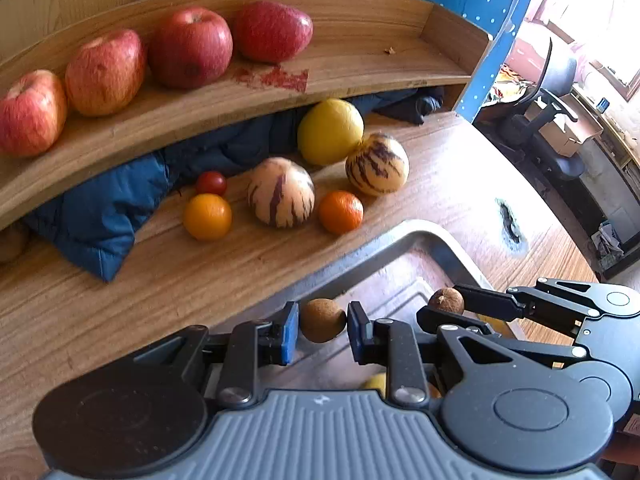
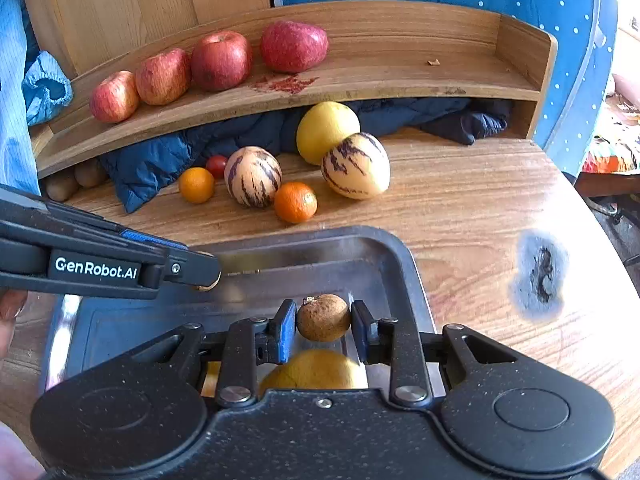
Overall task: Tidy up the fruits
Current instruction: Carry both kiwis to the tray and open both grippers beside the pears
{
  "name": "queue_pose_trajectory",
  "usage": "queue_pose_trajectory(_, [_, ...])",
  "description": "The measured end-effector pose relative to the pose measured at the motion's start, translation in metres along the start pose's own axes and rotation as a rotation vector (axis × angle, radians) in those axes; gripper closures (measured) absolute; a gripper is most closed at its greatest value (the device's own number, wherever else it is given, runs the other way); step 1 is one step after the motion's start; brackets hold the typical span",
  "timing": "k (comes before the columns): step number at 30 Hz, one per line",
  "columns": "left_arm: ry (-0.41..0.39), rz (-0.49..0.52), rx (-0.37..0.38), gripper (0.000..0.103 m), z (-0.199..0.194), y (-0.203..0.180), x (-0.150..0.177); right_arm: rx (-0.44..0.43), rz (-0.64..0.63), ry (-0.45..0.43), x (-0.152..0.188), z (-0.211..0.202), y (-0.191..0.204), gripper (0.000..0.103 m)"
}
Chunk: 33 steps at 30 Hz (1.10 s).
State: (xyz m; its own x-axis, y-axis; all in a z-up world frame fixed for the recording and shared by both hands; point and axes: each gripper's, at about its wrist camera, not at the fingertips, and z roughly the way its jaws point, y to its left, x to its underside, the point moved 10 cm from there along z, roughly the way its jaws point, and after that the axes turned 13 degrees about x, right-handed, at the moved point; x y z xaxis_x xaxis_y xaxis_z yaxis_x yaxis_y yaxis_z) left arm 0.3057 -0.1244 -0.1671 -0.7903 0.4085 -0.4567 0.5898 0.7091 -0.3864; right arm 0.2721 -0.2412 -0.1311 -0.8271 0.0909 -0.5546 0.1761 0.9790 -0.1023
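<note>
Left claw [image 1: 322, 330] and right claw [image 2: 323, 326] each pinch a rough, round brown fruit above the metal tray [image 2: 384, 256].

Two fisheye cameras sit low behind their grippers, both looking forward and slightly down across a grained wooden table [image 1: 440, 184] toward a curved wooden shelf [image 1: 352, 76] carrying red apples. The left view stands close and tilted; the right view [image 2: 360, 80] sits further back, more level. Both share the shelf, scattered fruit and a shallow grey metal tray [image 2: 384, 256].
</note>
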Motion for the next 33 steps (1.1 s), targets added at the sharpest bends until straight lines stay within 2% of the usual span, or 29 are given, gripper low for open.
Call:
queue_pose_trajectory(7, [0.016, -0.037, -0.029, 0.073, -0.001, 0.003, 0.011, -0.010, 0.009, -0.005, 0.006, -0.007, -0.003, 0.067])
queue_pose_trajectory(11, [0.002, -0.052, -0.055, 0.065, -0.007, 0.004, 0.014, -0.019, 0.008, -0.015, 0.009, -0.013, -0.005, 0.059])
queue_pose_trajectory(14, [-0.013, -0.061, -0.082, 0.053, -0.013, 0.002, 0.017, -0.026, 0.004, -0.032, 0.011, -0.021, -0.009, 0.049])
queue_pose_trajectory(16, [-0.029, -0.070, -0.106, 0.039, -0.019, 0.000, 0.020, -0.032, 0.002, -0.043, 0.013, -0.029, -0.012, 0.041])
queue_pose_trajectory(17, [-0.038, -0.077, -0.120, 0.036, -0.023, -0.001, 0.022, -0.035, 0.003, -0.048, 0.015, -0.033, -0.014, 0.035])
queue_pose_trajectory(19, [-0.052, -0.090, -0.144, 0.020, -0.029, -0.004, 0.028, -0.041, 0.010, -0.055, 0.019, -0.042, -0.019, 0.025])
queue_pose_trajectory(20, [-0.059, -0.093, -0.155, 0.018, -0.033, -0.006, 0.031, -0.044, 0.014, -0.058, 0.021, -0.045, -0.022, 0.019])
queue_pose_trajectory(24, [-0.069, -0.101, -0.208, 0.005, -0.045, -0.016, 0.048, -0.069, 0.019, -0.058, 0.034, -0.059, -0.031, 0.009])
queue_pose_trajectory(29, [-0.056, -0.141, -0.240, 0.001, -0.056, -0.028, 0.077, -0.102, 0.015, -0.060, 0.052, -0.074, -0.038, 0.002])
queue_pose_trajectory(33, [-0.050, -0.169, -0.260, 0.001, -0.066, -0.037, 0.106, -0.123, 0.007, -0.057, 0.066, -0.084, -0.041, 0.001])
